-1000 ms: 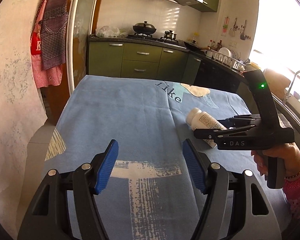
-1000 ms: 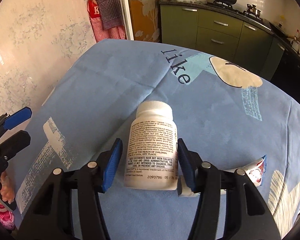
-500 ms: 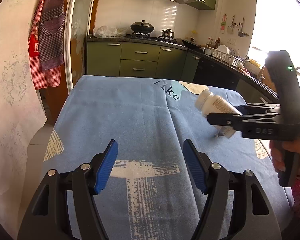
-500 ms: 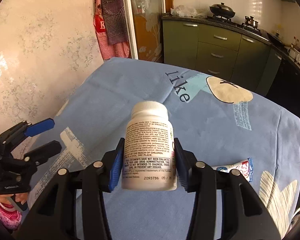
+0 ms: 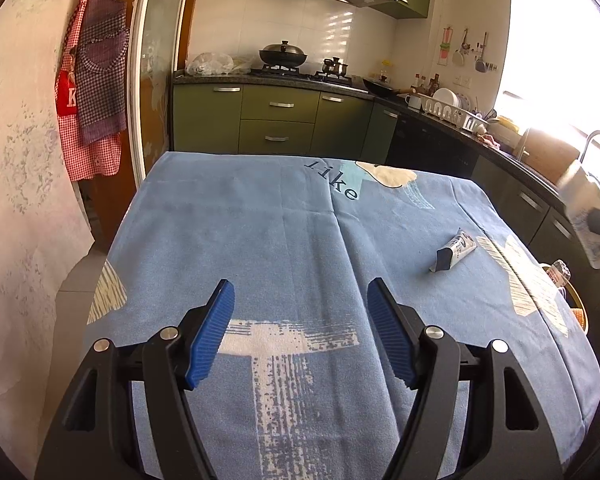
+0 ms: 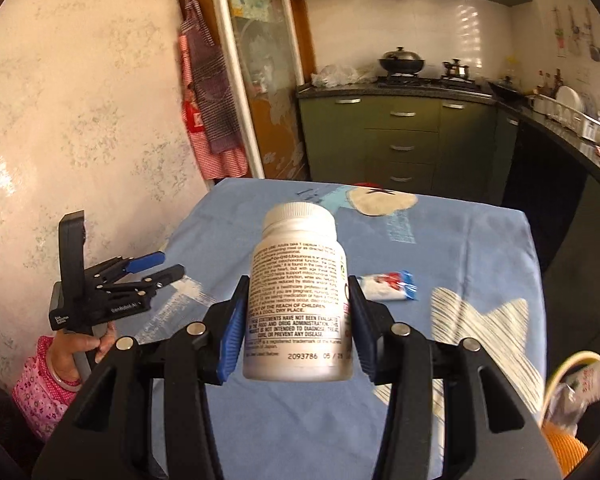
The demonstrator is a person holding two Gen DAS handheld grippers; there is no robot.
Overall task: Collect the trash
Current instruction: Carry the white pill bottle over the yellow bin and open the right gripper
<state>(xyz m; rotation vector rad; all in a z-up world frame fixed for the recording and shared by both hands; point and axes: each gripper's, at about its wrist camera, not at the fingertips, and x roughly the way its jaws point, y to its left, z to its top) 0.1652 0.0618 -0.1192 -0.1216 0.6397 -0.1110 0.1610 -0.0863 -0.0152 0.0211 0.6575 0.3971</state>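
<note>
My right gripper (image 6: 298, 316) is shut on a white pill bottle (image 6: 298, 300), held in the air above the blue tablecloth (image 6: 440, 248). The same bottle (image 5: 586, 216) shows blurred at the right edge of the left wrist view. A small white, red and blue wrapper (image 6: 388, 286) lies on the cloth behind the bottle, and the wrapper (image 5: 454, 250) is also in the left wrist view. My left gripper (image 5: 300, 336) hovers open over the near part of the tablecloth (image 5: 260, 240), nothing between its blue pads. The left gripper (image 6: 152, 268) also shows in the right wrist view, held by a hand.
An orange bin (image 6: 568, 436) with a bag of trash inside sits beyond the table's right edge; its rim (image 5: 578, 308) peeks out in the left wrist view. Green kitchen cabinets (image 5: 276, 120) stand behind the table. A wall (image 5: 20, 160) with hanging aprons runs along the left.
My right gripper closed on the pill bottle, lifted it off the cloth and carried it up and to the right. The wrapper that lay beside the bottle is now uncovered. The left gripper stayed put.
</note>
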